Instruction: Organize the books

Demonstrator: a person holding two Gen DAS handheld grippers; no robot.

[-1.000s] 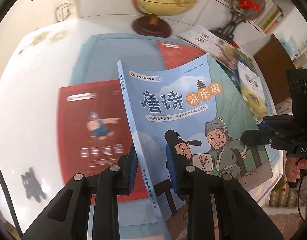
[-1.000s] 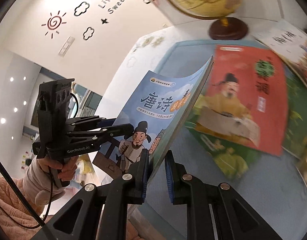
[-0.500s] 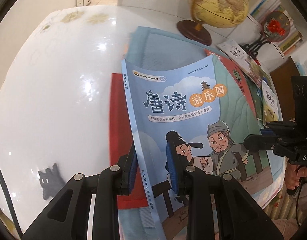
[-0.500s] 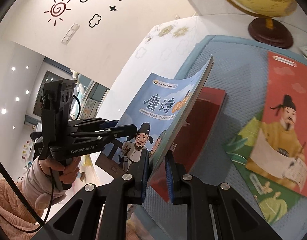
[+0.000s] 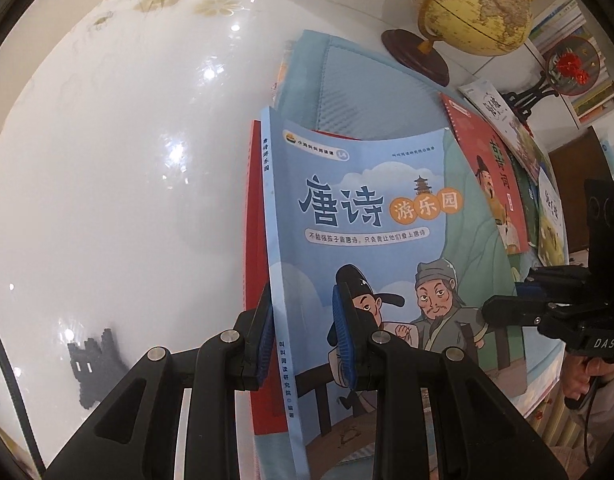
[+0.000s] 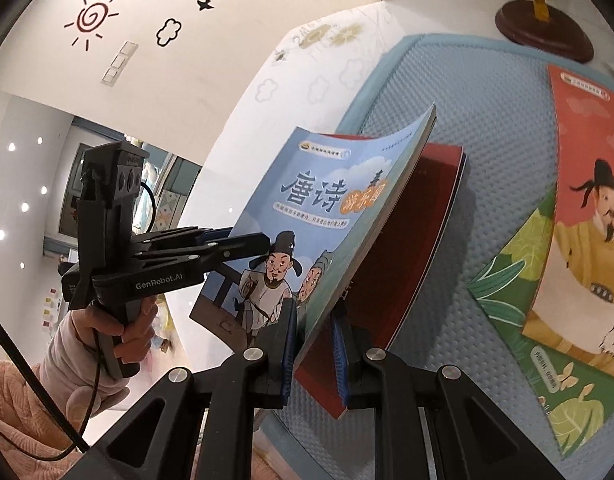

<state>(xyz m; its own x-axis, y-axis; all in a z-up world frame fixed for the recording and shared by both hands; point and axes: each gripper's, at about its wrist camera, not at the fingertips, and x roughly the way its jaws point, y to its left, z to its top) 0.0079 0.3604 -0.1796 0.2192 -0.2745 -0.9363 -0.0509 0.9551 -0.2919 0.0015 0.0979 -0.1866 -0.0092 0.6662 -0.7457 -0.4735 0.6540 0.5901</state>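
A light blue picture book (image 5: 367, 216) with two cartoon men on its cover is held in the air by both grippers. My left gripper (image 5: 305, 334) is shut on its spine edge. My right gripper (image 6: 313, 346) is shut on its opposite long edge (image 6: 371, 216). The book hangs just above a dark red book (image 6: 411, 240) lying on the blue mat; that red book shows as a strip (image 5: 253, 216) in the left wrist view. The right gripper also shows at the right of the left wrist view (image 5: 519, 312), the left gripper in the right wrist view (image 6: 243, 242).
A blue textured mat (image 6: 487, 92) covers a glossy white table (image 5: 107, 160). An orange-red book on a green one (image 6: 579, 200) lies to the right. A globe on a wooden base (image 5: 467, 0) stands at the back, with more books (image 5: 547, 200) and a red fan ornament (image 5: 573, 66) nearby.
Both grippers have carried the blue book left and down until it almost covers the dark red book. Both grips are unchanged.
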